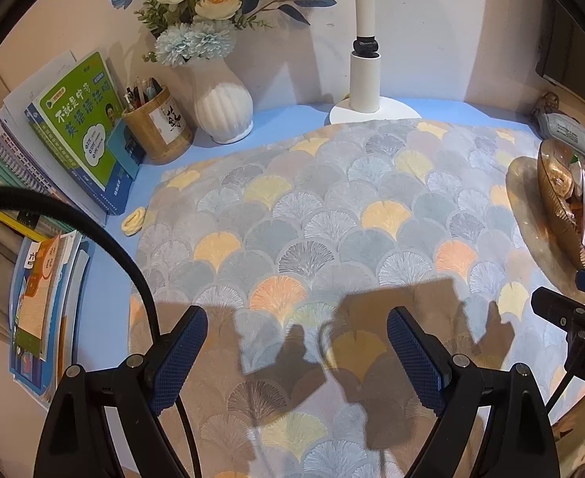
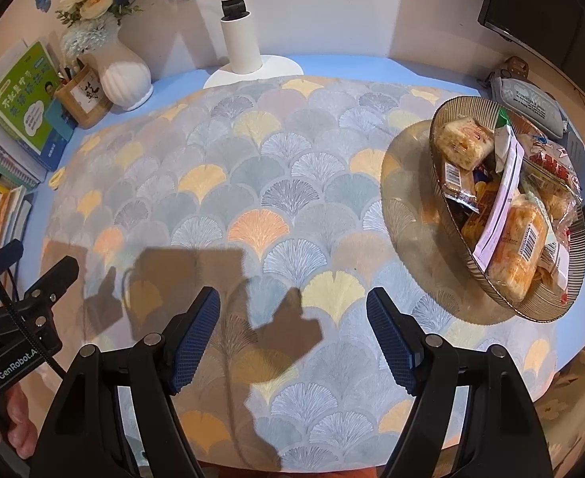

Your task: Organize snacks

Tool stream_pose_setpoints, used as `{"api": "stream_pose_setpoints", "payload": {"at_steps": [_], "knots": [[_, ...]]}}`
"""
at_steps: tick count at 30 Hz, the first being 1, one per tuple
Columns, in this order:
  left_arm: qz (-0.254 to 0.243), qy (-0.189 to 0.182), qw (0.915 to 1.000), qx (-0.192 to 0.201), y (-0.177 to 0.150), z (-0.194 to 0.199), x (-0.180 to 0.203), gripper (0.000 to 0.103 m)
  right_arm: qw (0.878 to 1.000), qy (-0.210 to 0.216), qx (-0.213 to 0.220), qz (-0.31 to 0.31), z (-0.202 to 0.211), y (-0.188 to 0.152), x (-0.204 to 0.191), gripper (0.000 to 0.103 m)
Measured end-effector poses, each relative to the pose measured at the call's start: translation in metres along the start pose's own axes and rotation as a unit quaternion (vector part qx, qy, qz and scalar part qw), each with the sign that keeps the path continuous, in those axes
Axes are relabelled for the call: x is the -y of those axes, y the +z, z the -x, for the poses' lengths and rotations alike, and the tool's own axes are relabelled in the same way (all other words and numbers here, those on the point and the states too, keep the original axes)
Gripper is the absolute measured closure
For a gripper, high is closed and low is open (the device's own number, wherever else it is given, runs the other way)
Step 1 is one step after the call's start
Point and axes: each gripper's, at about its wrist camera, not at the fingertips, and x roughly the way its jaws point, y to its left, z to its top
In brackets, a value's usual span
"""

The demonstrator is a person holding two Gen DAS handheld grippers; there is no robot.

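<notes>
Right wrist view: right gripper (image 2: 292,338) hovering with jaws spread, empty, like the left gripper (image 1: 296,354). Farther right, wrapped snacks (image 2: 519,215) are filling a ribbed bowl (image 2: 443,127): probably light, crinkly, slippery, crushable; pinching a wrapper's sealed end looks safest.

A blue desk (image 2: 332,64) under a fan-patterned cloth (image 2: 252,183) meets a cream wall (image 2: 332,4).

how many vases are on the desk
1. The white ribbed vase holding blue and cream flowers stands at the back left of the desk, between the bamboo pen holder and the white lamp base. None seem hidden.
</notes>
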Motion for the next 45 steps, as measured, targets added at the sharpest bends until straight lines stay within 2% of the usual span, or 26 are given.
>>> {"api": "stream_pose_setpoints", "payload": {"at_steps": [45], "knots": [[0.001,-0.020,0.9995,-0.023,-0.0042,-0.0087,-0.0009,0.013,1.000,0.004,-0.002,-0.002,-0.0018,-0.0012,-0.0025,0.027]]}}
